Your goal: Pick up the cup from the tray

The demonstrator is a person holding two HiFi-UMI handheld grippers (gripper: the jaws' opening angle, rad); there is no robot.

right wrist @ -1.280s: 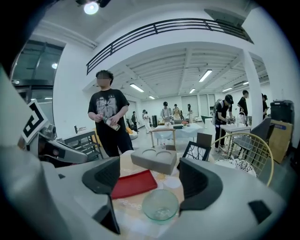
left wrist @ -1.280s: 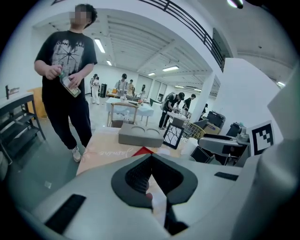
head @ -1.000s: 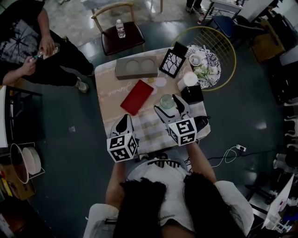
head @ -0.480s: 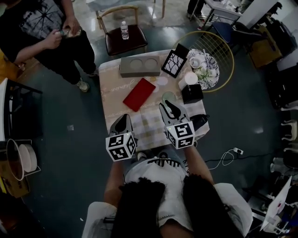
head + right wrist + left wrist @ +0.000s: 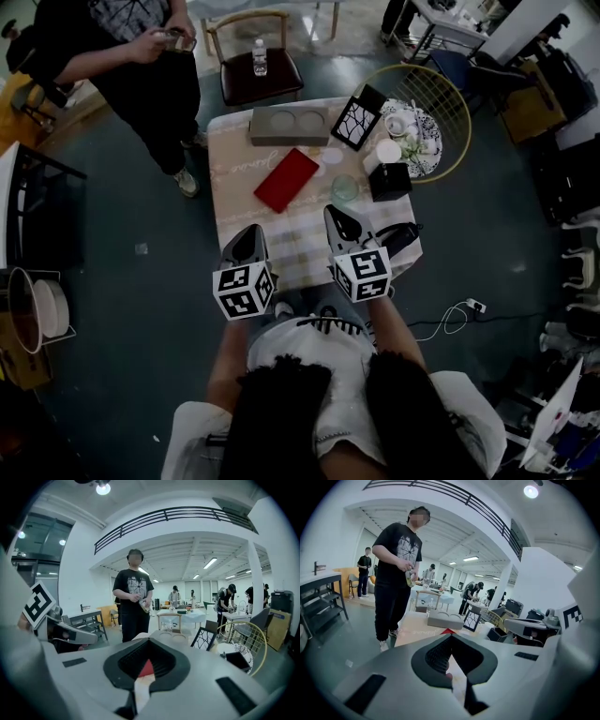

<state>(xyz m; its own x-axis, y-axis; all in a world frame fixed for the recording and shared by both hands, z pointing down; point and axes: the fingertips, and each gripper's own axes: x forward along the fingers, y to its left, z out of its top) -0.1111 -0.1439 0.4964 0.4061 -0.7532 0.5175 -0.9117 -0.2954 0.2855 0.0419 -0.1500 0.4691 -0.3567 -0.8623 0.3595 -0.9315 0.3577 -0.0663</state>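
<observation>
Just beyond the tips of the right hand-held gripper (image 5: 337, 216) stands the clear round glass cup (image 5: 344, 188), upright on the pale checked bench (image 5: 234, 169). That gripper's jaws are pressed together with nothing between them. Farther ahead and to its left, the grey rectangular tray with two round recesses (image 5: 289, 127) lies along the bench's far edge, well apart from the cup. A flat red rectangular board (image 5: 287, 179) lies ahead-left of the gripper, beside the cup, and a black box (image 5: 389, 181) sits ahead-right. Over the near edge hovers the left hand-held gripper (image 5: 249, 234), its jaws likewise together and empty.
</observation>
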